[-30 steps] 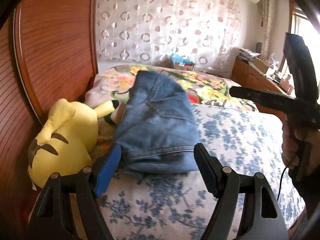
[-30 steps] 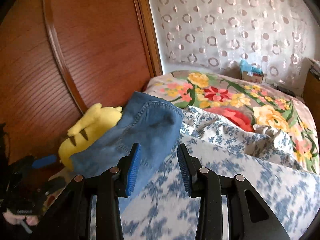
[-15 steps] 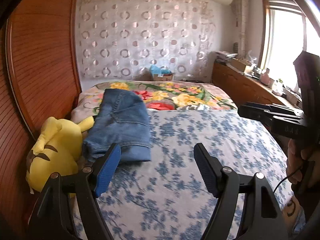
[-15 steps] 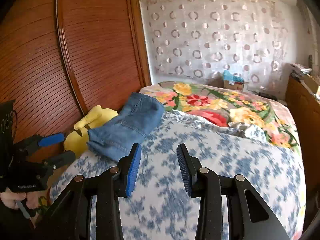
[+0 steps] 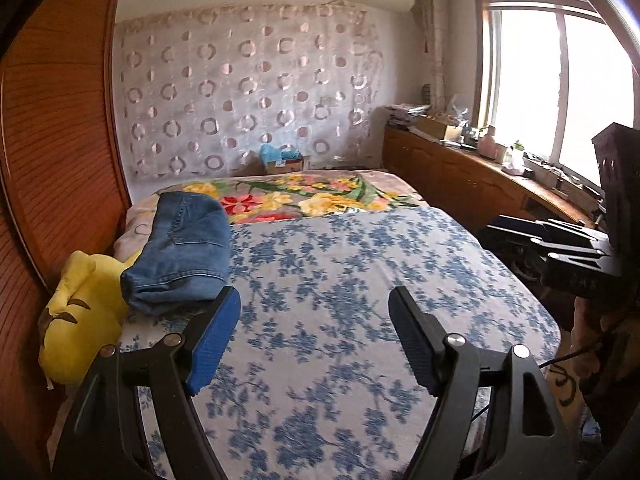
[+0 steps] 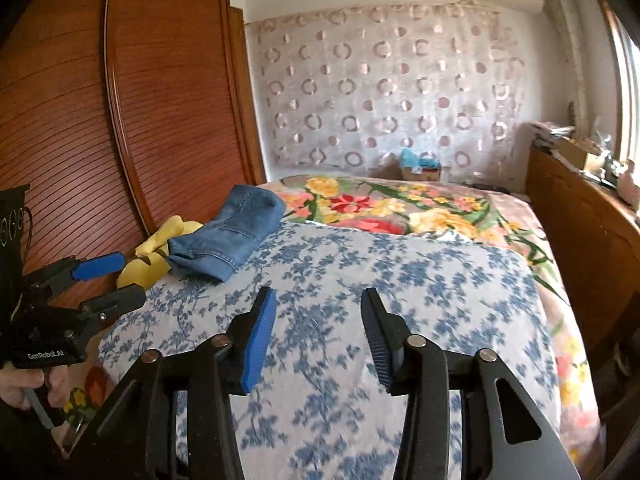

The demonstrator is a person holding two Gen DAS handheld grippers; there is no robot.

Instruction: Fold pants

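Folded blue jeans (image 5: 180, 252) lie in a compact bundle at the left side of the bed, against a yellow plush toy; they also show in the right wrist view (image 6: 230, 234). My left gripper (image 5: 314, 332) is open and empty, held above the blue-flowered sheet, well back from the jeans. My right gripper (image 6: 318, 328) is open and empty, also above the sheet and far from the jeans. Each gripper shows in the other's view: the right one (image 5: 552, 240) at the right edge, the left one (image 6: 104, 280) at the left edge.
A yellow plush toy (image 5: 82, 320) lies between the jeans and the wooden wardrobe (image 6: 120, 120). A flowered blanket (image 5: 312, 196) covers the far end of the bed. A wooden counter (image 5: 480, 184) with clutter runs under the window at right.
Both grippers have pulled back and up from the jeans, which stay folded on the bed. The views now take in the whole bed and room.
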